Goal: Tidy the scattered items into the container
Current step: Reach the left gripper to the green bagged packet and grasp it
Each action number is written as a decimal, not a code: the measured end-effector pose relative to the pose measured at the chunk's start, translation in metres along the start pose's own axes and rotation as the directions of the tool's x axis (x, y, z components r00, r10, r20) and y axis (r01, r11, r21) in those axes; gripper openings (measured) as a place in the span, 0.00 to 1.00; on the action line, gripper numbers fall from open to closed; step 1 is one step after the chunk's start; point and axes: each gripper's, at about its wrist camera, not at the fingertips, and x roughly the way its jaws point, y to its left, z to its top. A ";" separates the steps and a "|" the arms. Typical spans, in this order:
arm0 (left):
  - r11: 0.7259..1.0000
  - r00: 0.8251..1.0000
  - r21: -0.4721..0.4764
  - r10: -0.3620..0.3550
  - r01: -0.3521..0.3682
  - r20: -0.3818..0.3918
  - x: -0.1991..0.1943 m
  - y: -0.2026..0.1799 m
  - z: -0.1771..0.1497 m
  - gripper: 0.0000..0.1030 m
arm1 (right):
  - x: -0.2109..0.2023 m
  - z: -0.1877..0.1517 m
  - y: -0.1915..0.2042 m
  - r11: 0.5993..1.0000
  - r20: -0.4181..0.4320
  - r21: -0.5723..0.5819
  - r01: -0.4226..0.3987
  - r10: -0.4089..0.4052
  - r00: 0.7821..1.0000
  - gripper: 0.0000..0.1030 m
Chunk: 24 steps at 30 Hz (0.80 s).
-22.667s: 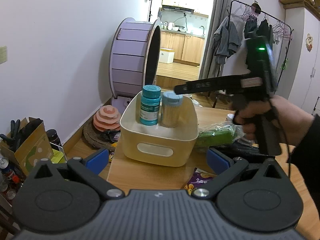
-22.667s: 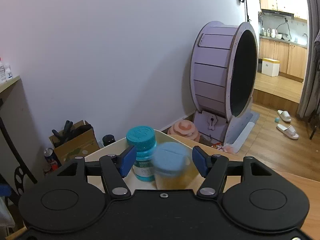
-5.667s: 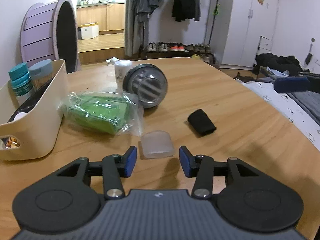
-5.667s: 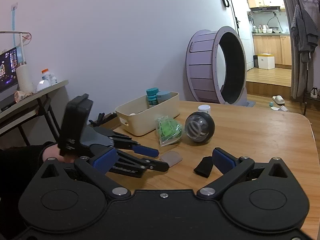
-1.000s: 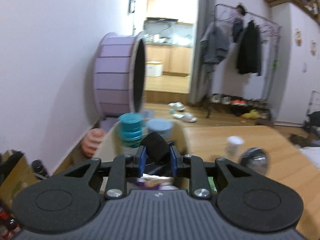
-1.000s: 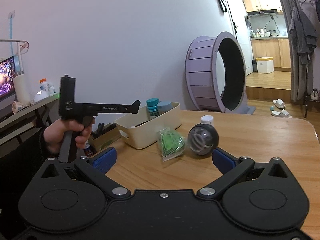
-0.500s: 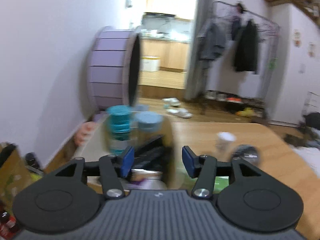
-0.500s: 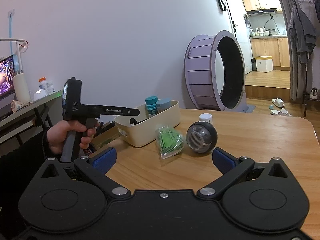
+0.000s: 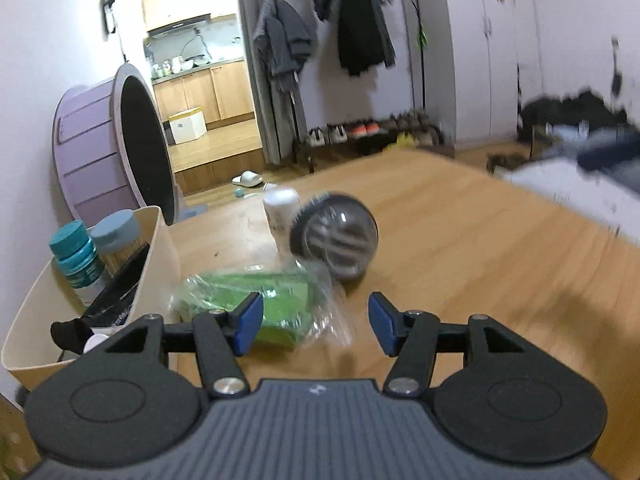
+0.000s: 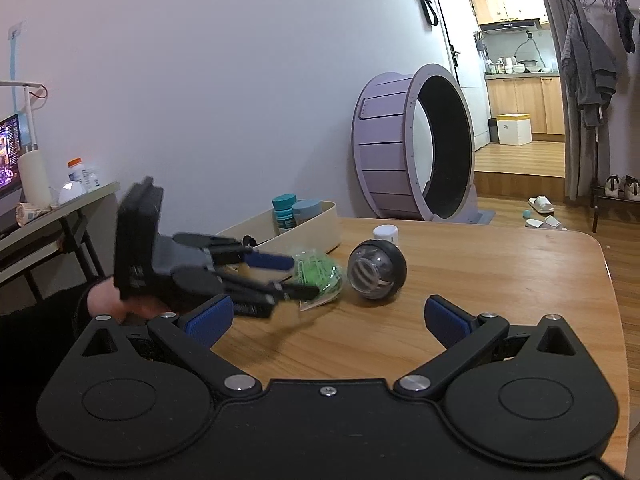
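Note:
My left gripper (image 9: 315,322) is low over the wooden table, its jaws opening with nothing between the pads. Just beyond its left fingertip lies a green packet in a clear bag (image 9: 272,300). Behind the packet are a dark clear-faced ball (image 9: 336,236) and a small white bottle (image 9: 280,216). The cream bin (image 9: 160,248) at left holds a teal bottle (image 9: 74,252), a blue-lidded jar (image 9: 116,232) and a black cloth (image 9: 68,332). My right gripper (image 10: 328,320) hangs open and empty over the near table. It sees the left gripper (image 10: 296,276) beside the packet (image 10: 320,272).
A person's hand (image 10: 120,300) holds the left gripper at the table's left side. A purple wheel (image 10: 412,148) stands on the floor behind the table. The ball (image 10: 376,270) and white bottle (image 10: 386,234) sit right of the bin (image 10: 312,228). A desk (image 10: 60,216) stands far left.
The left gripper let go of the black cloth over the bin and opened. It then swung right and down toward the green packet. The right gripper stayed still.

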 end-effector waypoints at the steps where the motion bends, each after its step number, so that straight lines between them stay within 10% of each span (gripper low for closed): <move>1: 1.000 1.000 0.026 0.015 -0.015 -0.004 0.002 -0.003 -0.003 0.55 | 0.000 0.000 -0.001 1.000 0.001 0.000 0.000 0.000 1.000 1.00; 6: 0.979 0.992 0.162 0.125 -0.127 0.022 0.013 -0.016 -0.014 0.54 | 0.000 0.000 -0.001 1.000 0.001 -0.001 -0.003 0.003 1.000 1.00; 14: 0.986 0.997 0.146 0.080 -0.083 0.023 0.015 -0.013 -0.013 0.02 | 0.001 0.000 0.000 1.000 -0.001 -0.005 -0.005 0.005 1.000 1.00; 24: 0.984 0.997 0.163 -0.076 0.072 0.014 -0.022 -0.030 -0.013 0.01 | 0.001 0.001 0.002 1.000 0.004 -0.003 -0.011 0.011 1.000 1.00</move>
